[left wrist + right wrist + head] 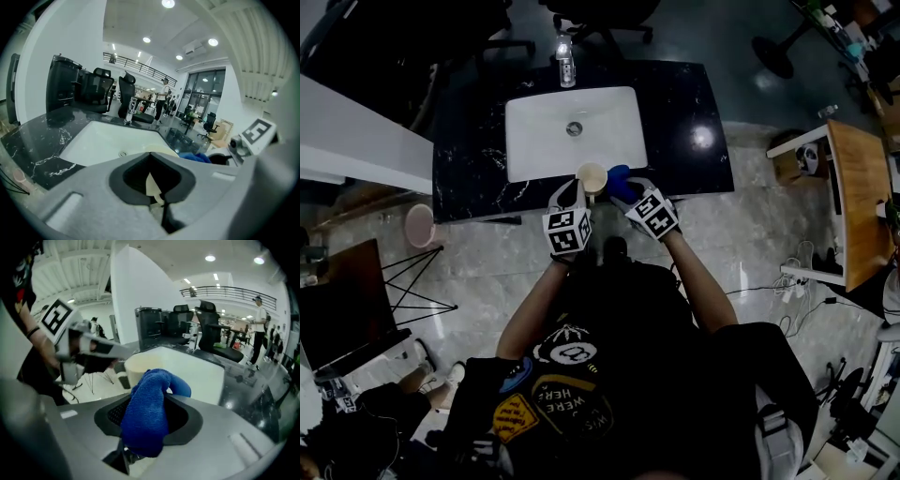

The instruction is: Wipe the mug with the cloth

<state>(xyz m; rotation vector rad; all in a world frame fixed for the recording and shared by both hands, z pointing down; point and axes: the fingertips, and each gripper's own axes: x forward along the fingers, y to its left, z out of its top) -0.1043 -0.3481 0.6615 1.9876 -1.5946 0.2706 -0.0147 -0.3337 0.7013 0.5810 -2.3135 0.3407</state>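
The black marble-veined tabletop [675, 103] carries a white rectangular sink basin [534, 131], and both tools meet just over the basin's near edge, probably so that any drips or lint fall into the sink.

The left gripper [578, 195] comes in from the person's left. Its fingers [93, 197] are clamped on the cream ceramic mug [592, 176], with a strip of cream wall pinched between them. This holds the mug steady in the air and leaves its side open to the other tool.

The right gripper [630, 192] faces it, its fingers [211, 427] closed partway on a bunched blue microfibre cloth [147, 418]. A rounded wad sticks out past the tips as a soft pad. That wad sits just beside the mug's right side, seemingly touching it, so the wiping looks under way.
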